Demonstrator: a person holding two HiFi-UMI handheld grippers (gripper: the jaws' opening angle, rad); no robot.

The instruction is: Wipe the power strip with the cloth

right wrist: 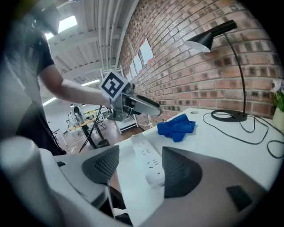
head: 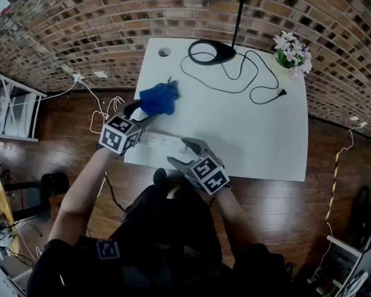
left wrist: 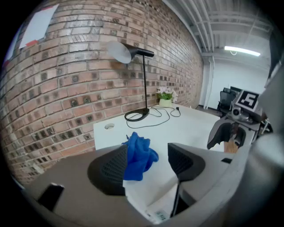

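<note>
Head view places the white power strip (head: 164, 140) along the near left edge of the tabletop (head: 260, 136), with the blue cloth (head: 158, 98) bunched just above it in the frame. The left claw (head: 139, 113) is open, its tips at the cloth but not closed on it. The right claw (head: 180, 154) is open too, straddling the strip's near end without pinching it.

The cloth is a loose heap, so the left claw may catch only one fold, and the rest could trail or slip out during the wipe. The strip lies close to the edge and nothing holds it, so a wiping push could slide it or tip it off unless the right claw clamps first. A clamp too close to the end may also let the strip pivot.

The left gripper view shows the cloth lying by the pad at frame left, with bare tabletop between it and the other pad; the head view hides this under the claw. The right gripper view shows the strip's sockets and how it runs between both pads. Only the head view shows how near the strip sits to the tabletop edge
</note>
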